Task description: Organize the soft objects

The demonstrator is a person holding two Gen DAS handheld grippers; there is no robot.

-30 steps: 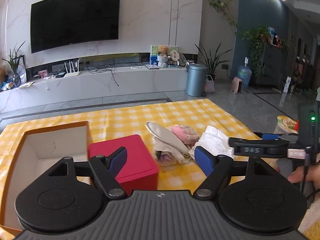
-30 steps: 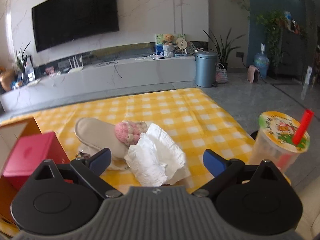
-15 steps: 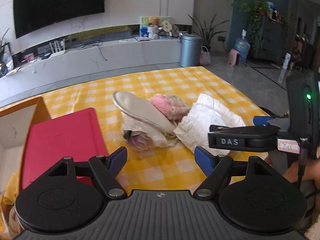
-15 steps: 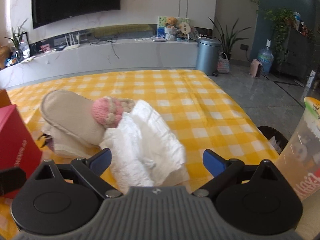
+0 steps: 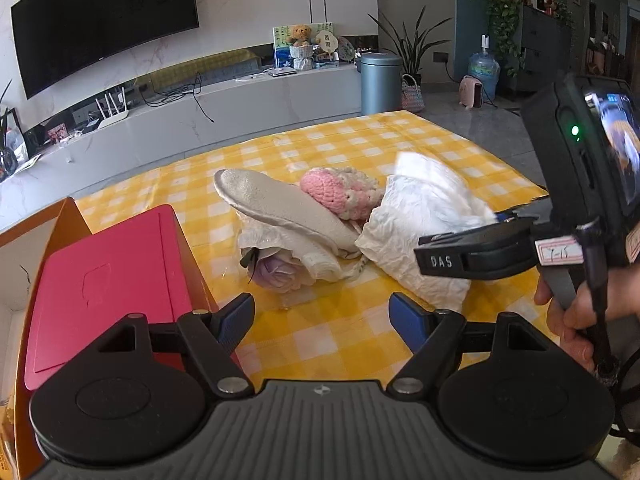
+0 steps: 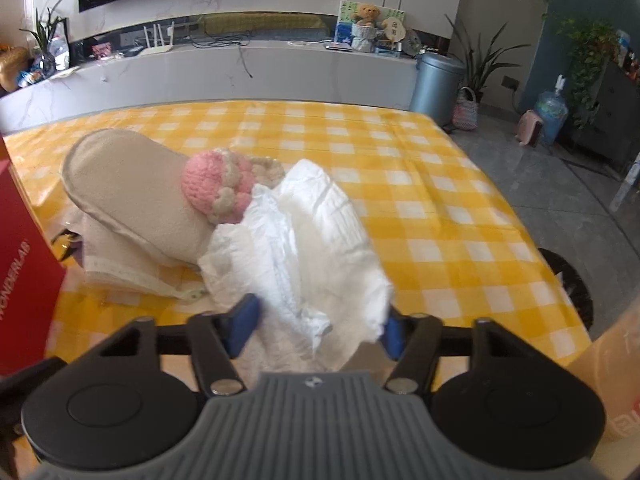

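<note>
Left wrist view
- My left gripper (image 5: 321, 320): jaws spread wide, nothing between them; it hovers over the yellow checked cloth (image 5: 340, 344) in front of the pile.
- Pile of soft things: a beige insole (image 5: 280, 208) lies tilted on top of a folded cream cloth (image 5: 316, 258), with a pale purple bundle (image 5: 276, 274) tucked under the near end.
- Pink knitted piece (image 5: 328, 192): sits behind the insole, touching it and the white diaper (image 5: 420, 224).
- Red box (image 5: 104, 280): at my left, standing inside the open cardboard box (image 5: 68, 220).
- My right gripper (image 5: 476, 254): reaches in from the right, against the near right part of the diaper; from here I cannot tell how its jaws stand.
- Hand (image 5: 576, 308): grips the right tool's handle at the right edge.

Right wrist view
- My right gripper (image 6: 318, 332): the jaws have just been closing, and the blue pads now pinch the near end of the white diaper (image 6: 304, 248).
- Diaper position: on the cloth (image 6: 420, 208), right of the insole (image 6: 132, 192), with the pink knitted piece (image 6: 216, 186) resting against its far left side.
- Red box (image 6: 24, 264): at the left edge, near the pile.
</note>
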